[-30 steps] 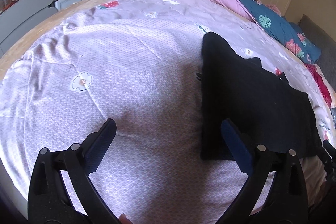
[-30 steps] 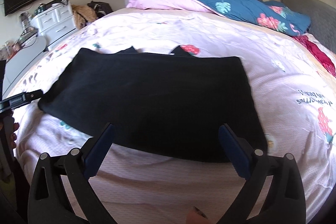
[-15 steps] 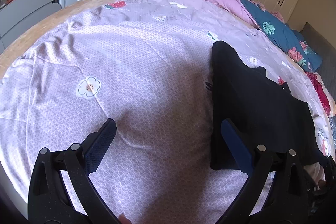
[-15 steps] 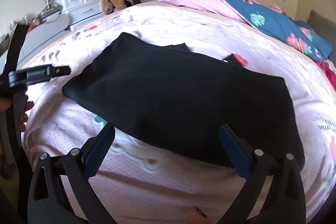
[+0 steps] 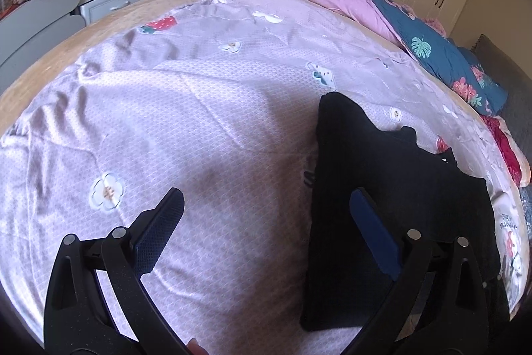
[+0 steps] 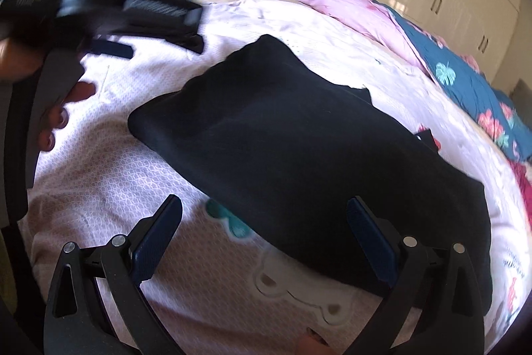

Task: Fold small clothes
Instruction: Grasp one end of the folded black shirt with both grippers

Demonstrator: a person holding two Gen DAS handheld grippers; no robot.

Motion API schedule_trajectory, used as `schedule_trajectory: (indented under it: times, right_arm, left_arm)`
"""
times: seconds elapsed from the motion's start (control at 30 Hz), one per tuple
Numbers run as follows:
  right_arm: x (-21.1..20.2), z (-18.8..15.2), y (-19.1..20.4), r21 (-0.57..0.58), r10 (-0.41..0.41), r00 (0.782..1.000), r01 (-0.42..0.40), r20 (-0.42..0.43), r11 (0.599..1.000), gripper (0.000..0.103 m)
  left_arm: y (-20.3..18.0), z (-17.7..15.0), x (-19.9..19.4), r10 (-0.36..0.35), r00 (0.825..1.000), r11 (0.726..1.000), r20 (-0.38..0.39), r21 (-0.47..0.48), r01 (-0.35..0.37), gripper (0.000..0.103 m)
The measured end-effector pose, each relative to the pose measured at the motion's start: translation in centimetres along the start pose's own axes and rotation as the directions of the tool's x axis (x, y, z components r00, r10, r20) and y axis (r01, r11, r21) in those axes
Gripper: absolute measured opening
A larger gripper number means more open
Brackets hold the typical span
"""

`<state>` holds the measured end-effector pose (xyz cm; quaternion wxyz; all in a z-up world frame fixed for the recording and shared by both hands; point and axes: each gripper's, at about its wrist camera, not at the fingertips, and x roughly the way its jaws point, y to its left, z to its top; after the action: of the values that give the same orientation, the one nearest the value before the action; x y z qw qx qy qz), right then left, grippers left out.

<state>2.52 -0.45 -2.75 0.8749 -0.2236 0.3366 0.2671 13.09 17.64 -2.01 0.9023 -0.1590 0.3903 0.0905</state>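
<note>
Right wrist view, our right gripper (image 6: pixel 264 222) spread wide, holding nothing, over the folded black garment (image 6: pixel 299 148) on the bedspread (image 6: pixel 99 188); left gripper (image 5: pixel 266 215) likewise wide, empty.

left claw (image 6: pixel 109 19) motion-blurred, black garment (image 5: pixel 382 188) partly behind finger

We find no legible text. The bed sheet (image 5: pixel 199 108) carries a small printed line of script near its right edge, seen in both wrist views, too small and distorted to read. The left gripper (image 6: pixel 159 12) bears a blurred white marking, also unreadable.
</note>
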Motion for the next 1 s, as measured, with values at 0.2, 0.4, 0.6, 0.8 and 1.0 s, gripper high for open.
schedule_trajectory:
  times: [0.2,0.4,0.6,0.8,1.0]
  right_arm:
    - [2.0,1.0,1.7,-0.071,-0.049,0.999,0.048,-0.007,0.996,0.098]
    - [3.6,2.5,1.5,-0.069,-0.067,0.998,0.066,-0.013,0.995,0.098]
    - [4.6,3.5,1.3,-0.074,-0.075,0.997,0.075,-0.003,0.994,0.098]
    - [3.0,3.8,0.6,-0.058,-0.073,0.994,0.077,0.077,0.995,0.086]
    - [1.5,3.4,0.8,-0.075,-0.034,0.992,0.043,0.12,0.996,0.054]
  left_arm:
    - [-1.2,1.4,2.3,-0.016,0.999,1.0,-0.03,0.02,0.016,0.094]
    - [-2.1,2.4,4.1,-0.023,0.998,0.998,-0.056,0.05,0.026,0.093]
    - [-2.2,3.1,5.6,-0.037,0.996,0.998,-0.086,0.048,0.042,0.093]
    - [-1.8,3.1,6.3,-0.044,0.993,0.998,-0.107,0.031,0.048,0.093]
    - [-2.0,3.0,6.7,-0.065,0.99,0.997,-0.128,0.025,0.069,0.093]
